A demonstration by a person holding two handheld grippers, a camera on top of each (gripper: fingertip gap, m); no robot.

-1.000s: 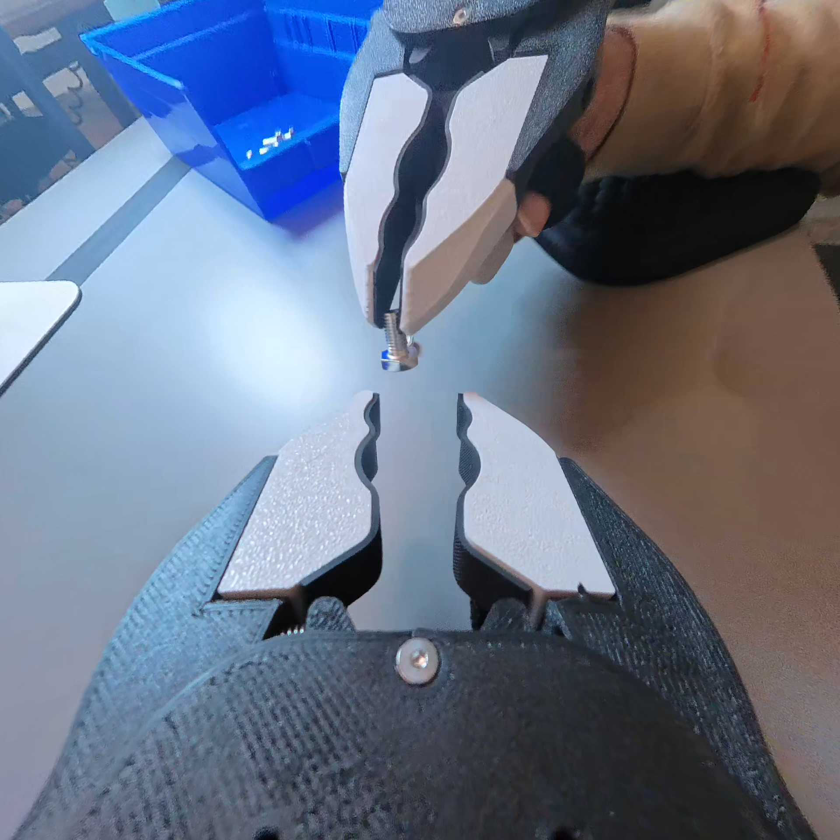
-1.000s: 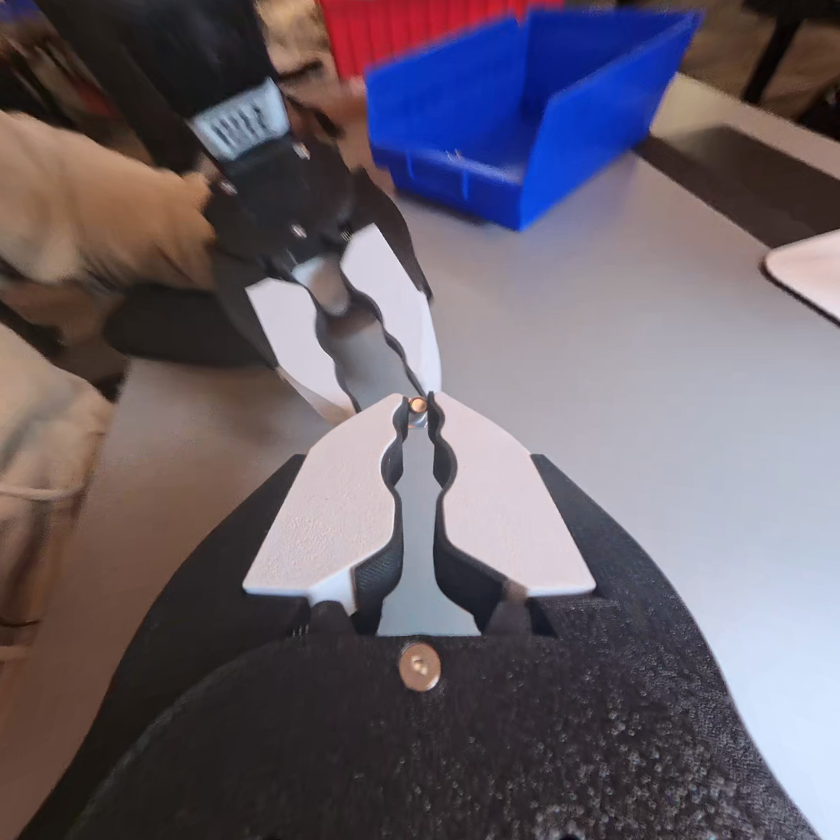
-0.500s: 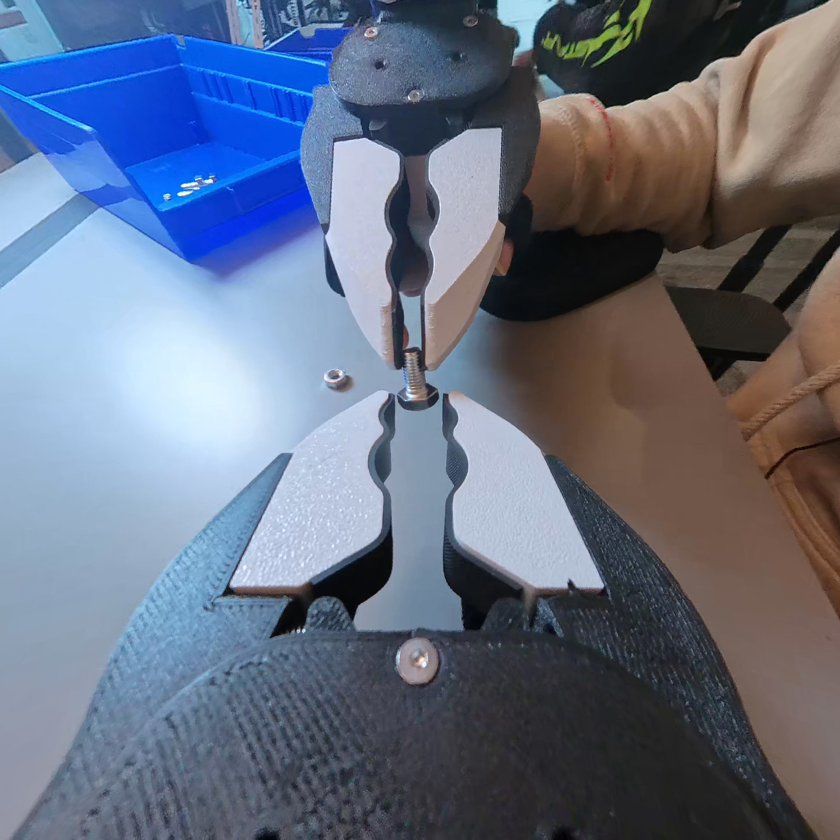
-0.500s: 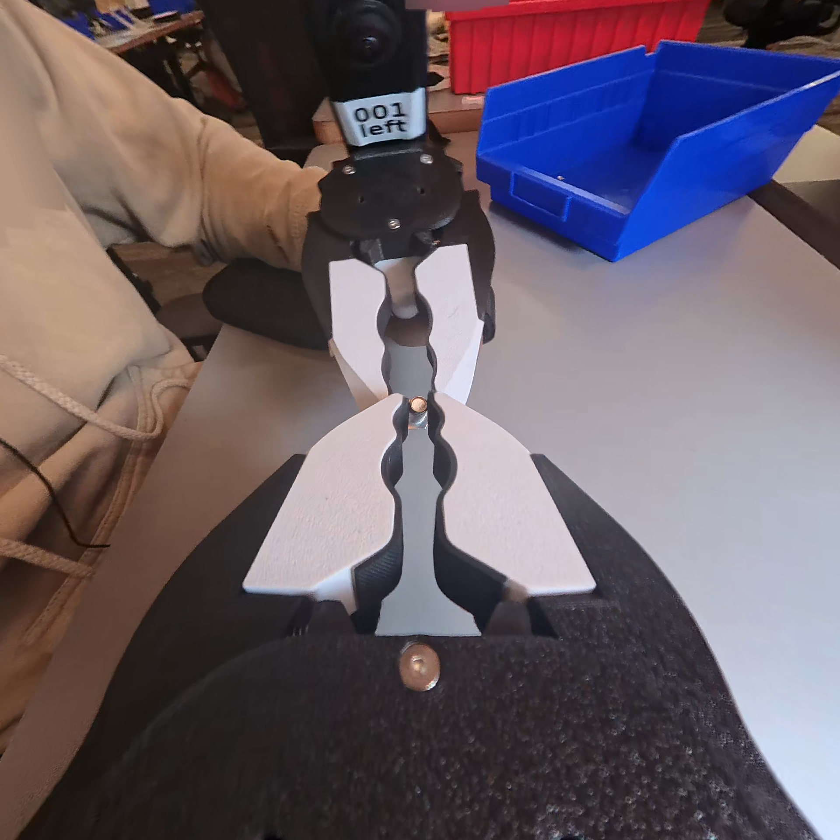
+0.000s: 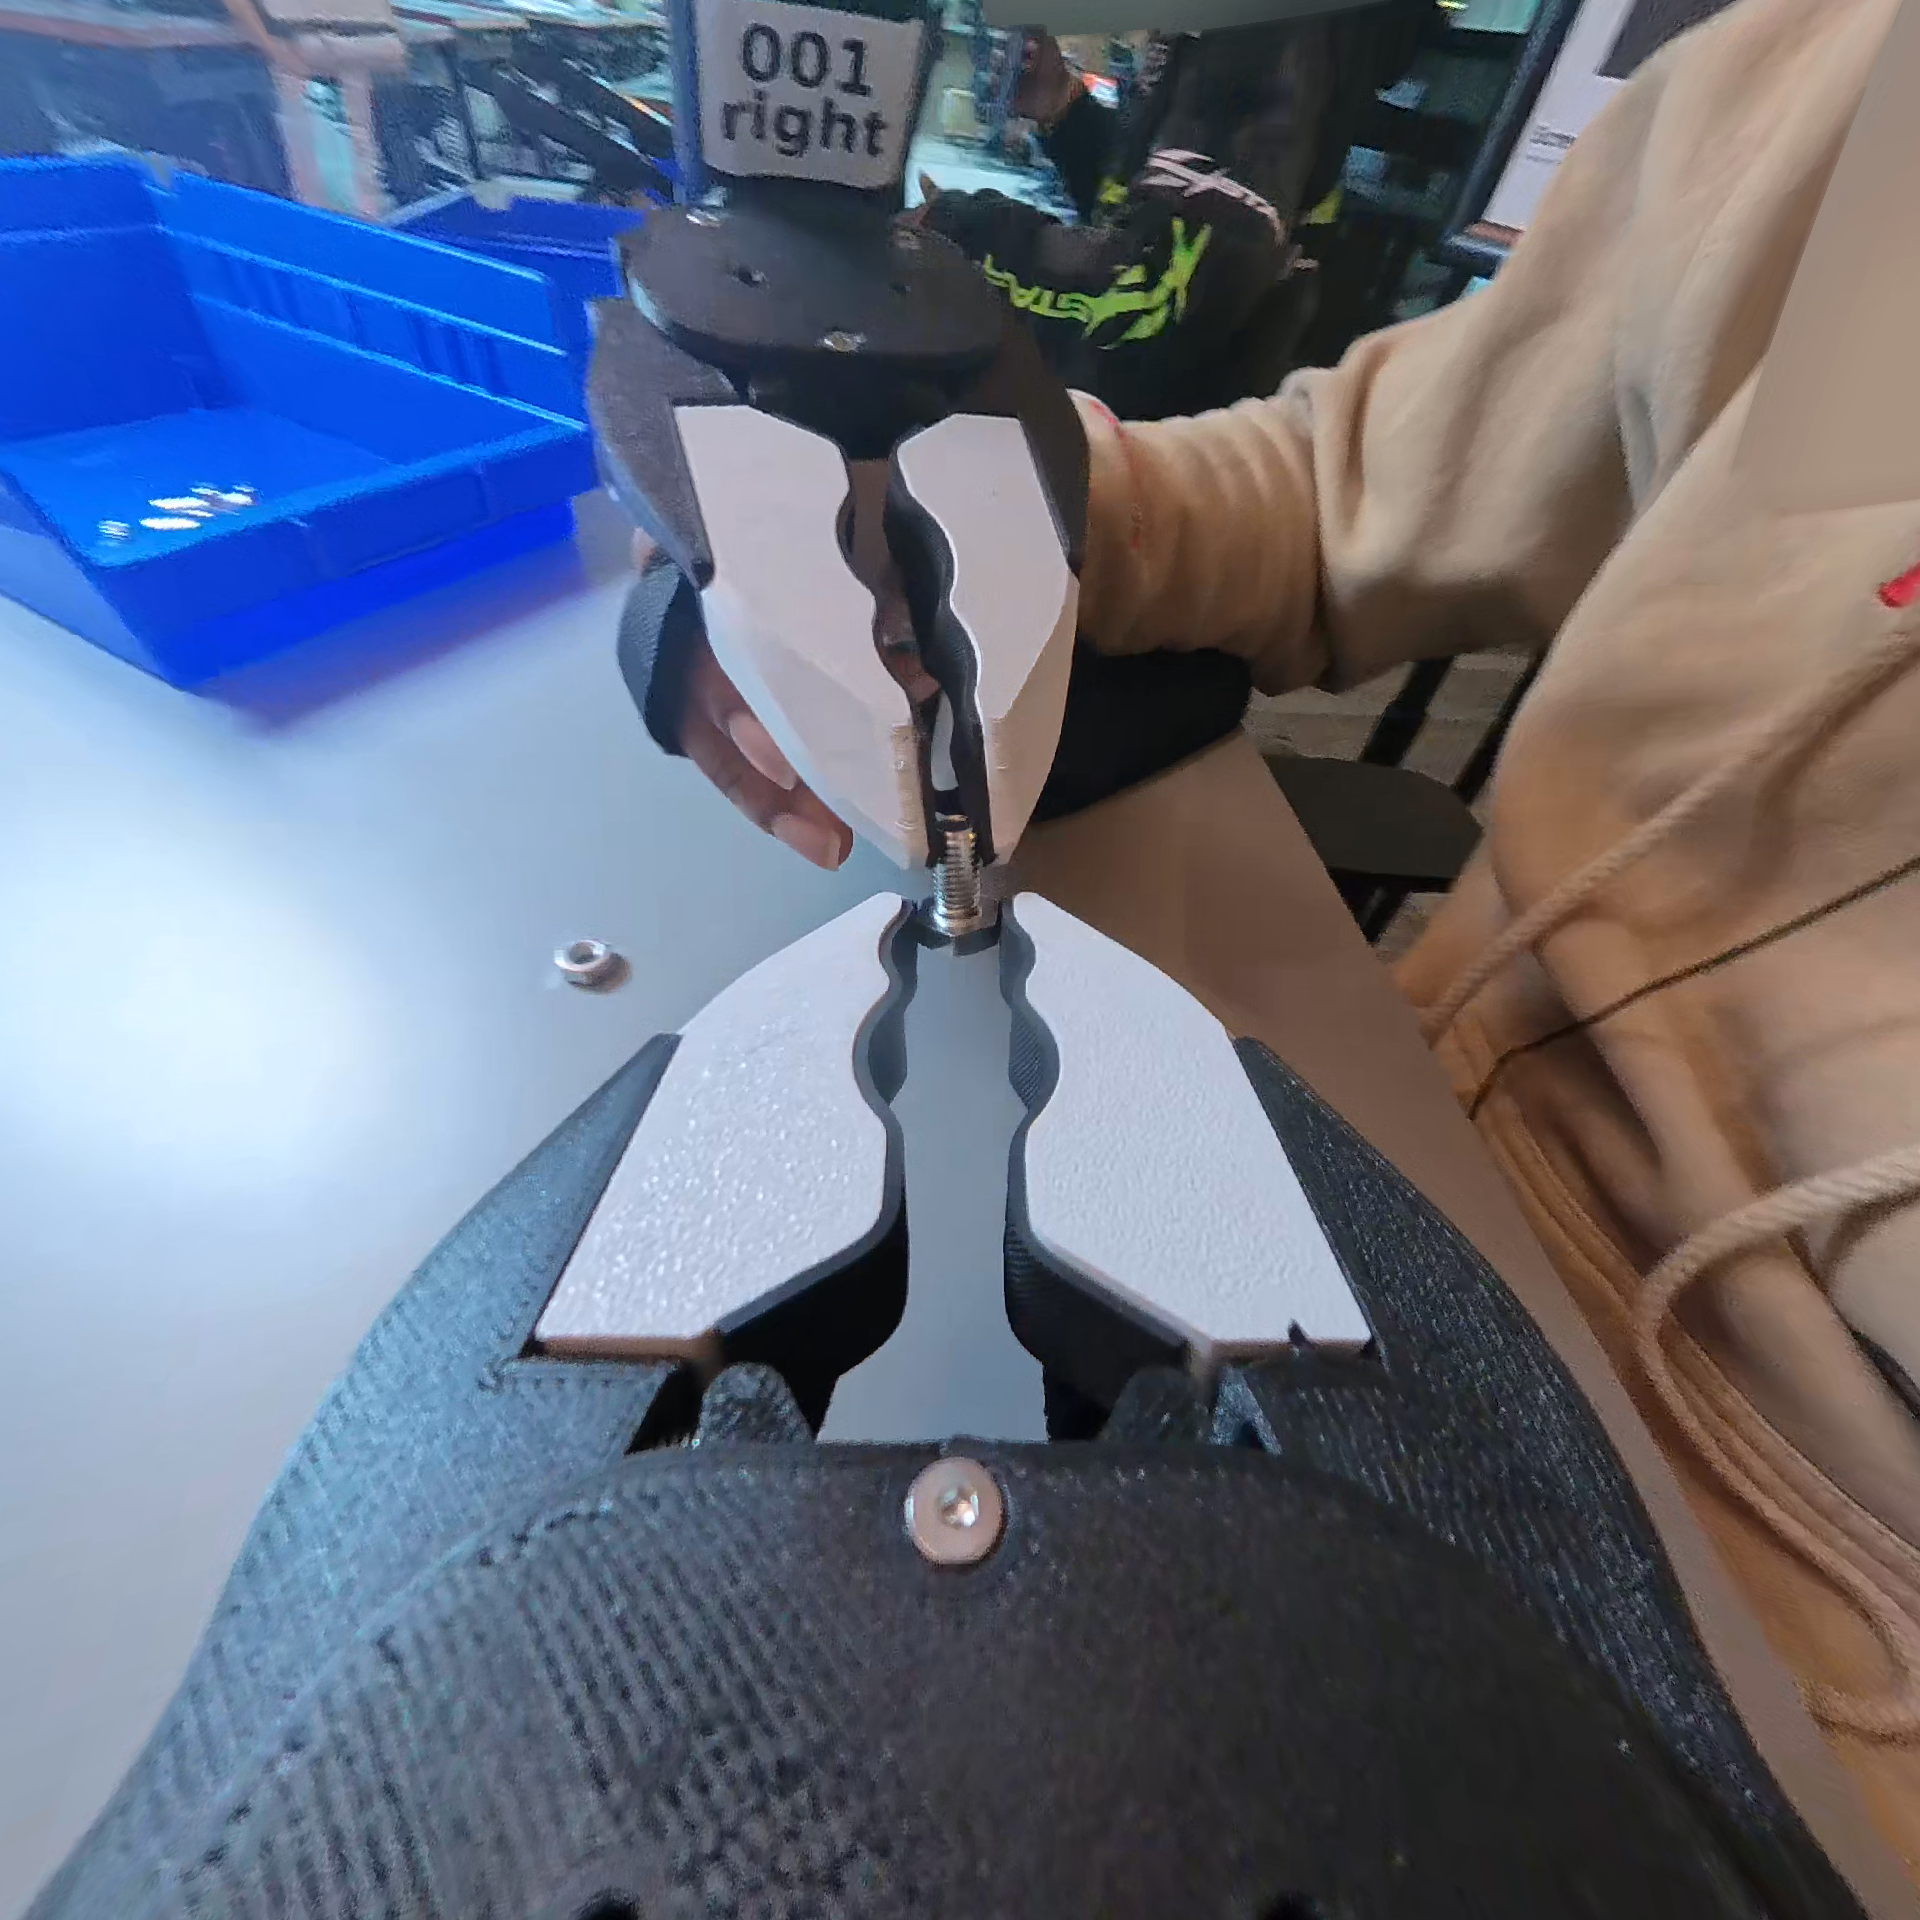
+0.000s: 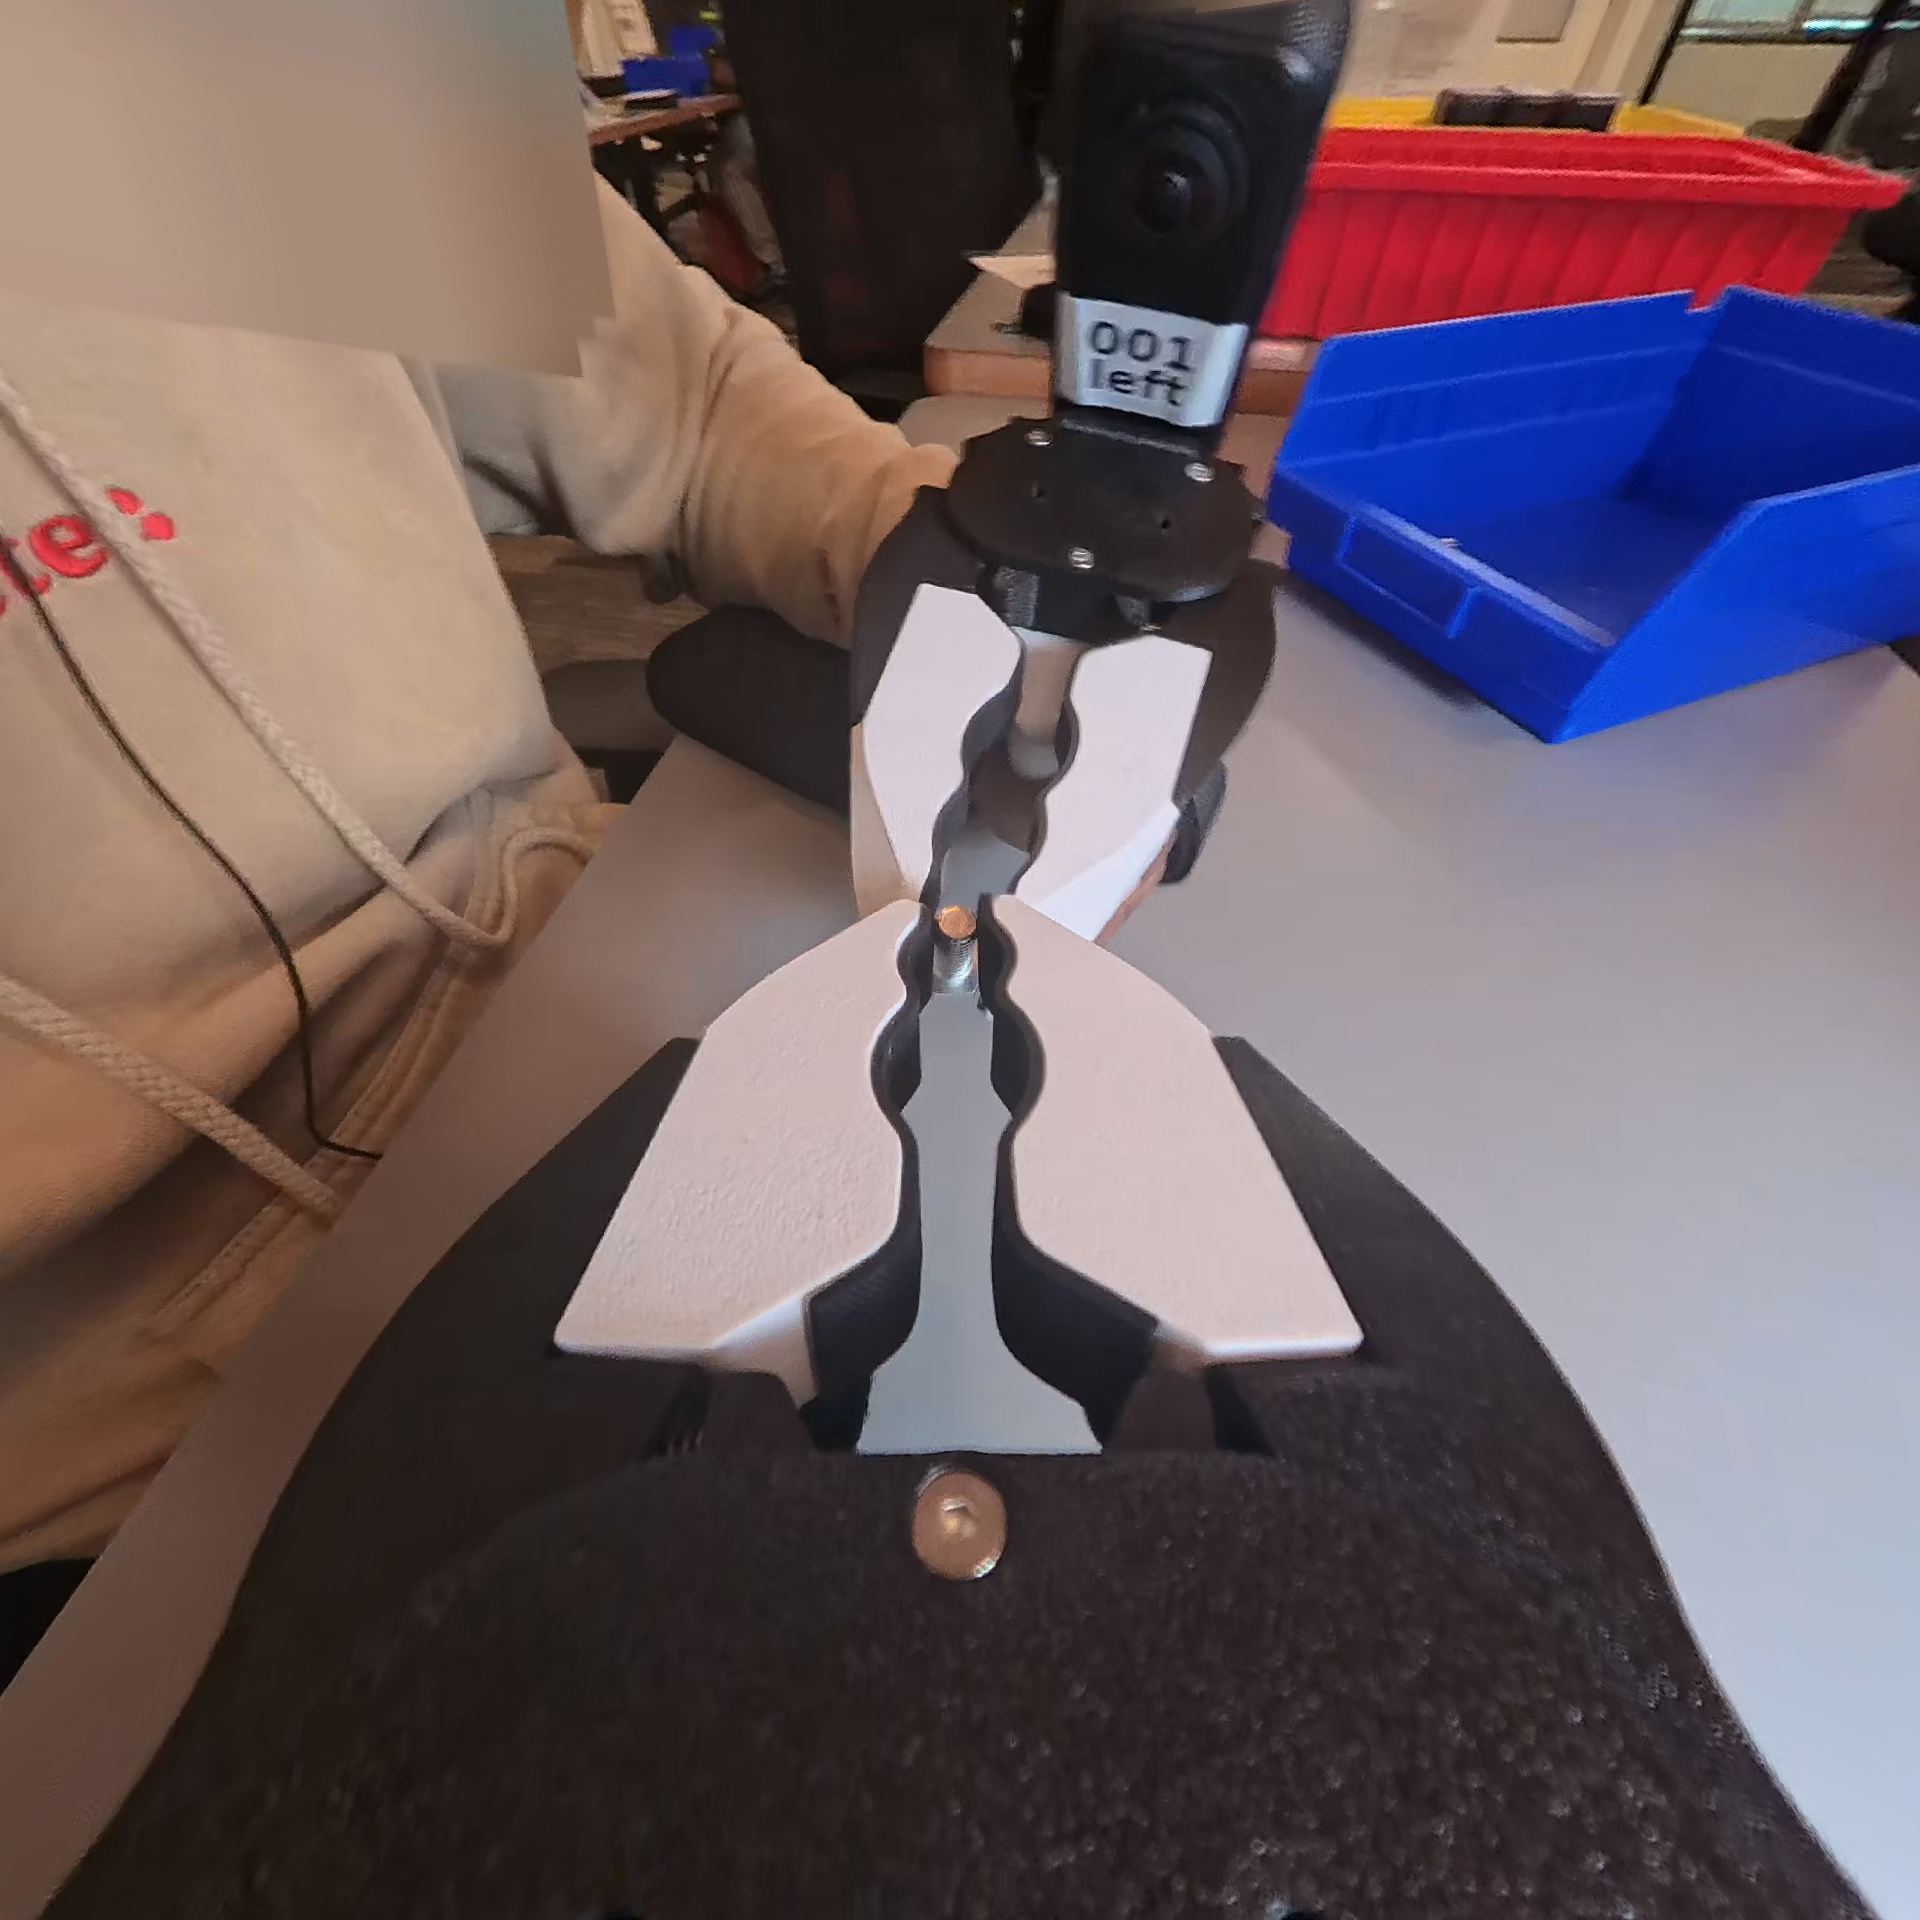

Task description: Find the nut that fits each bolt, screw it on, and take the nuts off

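My right gripper (image 5: 951, 847) is clamped on the bolt (image 5: 954, 883), threaded shank sticking out past its tips toward my other tool. My left gripper (image 5: 954, 925) has its fingertips closed in around the bolt's far end, where a dark nut (image 5: 935, 932) seems to sit; I judge it gripped, though the contact is small and partly hidden. Right wrist view confirms: bolt end (image 6: 954, 923) sits between the tips, left tool just beyond.

Progress, as I read it: one bolt-and-nut pair is in hand, mid-threading or mid-unthreading, cannot tell which. A spare silver nut (image 5: 587, 958) lies loose on the grey table (image 5: 260, 1143), well left of the grippers. The blue bin (image 5: 270, 447) behind holds a few more small metal pieces, so further pairs look left to do. A red bin (image 6: 1558, 229) stands farther back.

Writing: each gripper carries a white tag with printed characters; the person's beige sweatshirt (image 6: 260, 727) has red lettering. I leave them unread.
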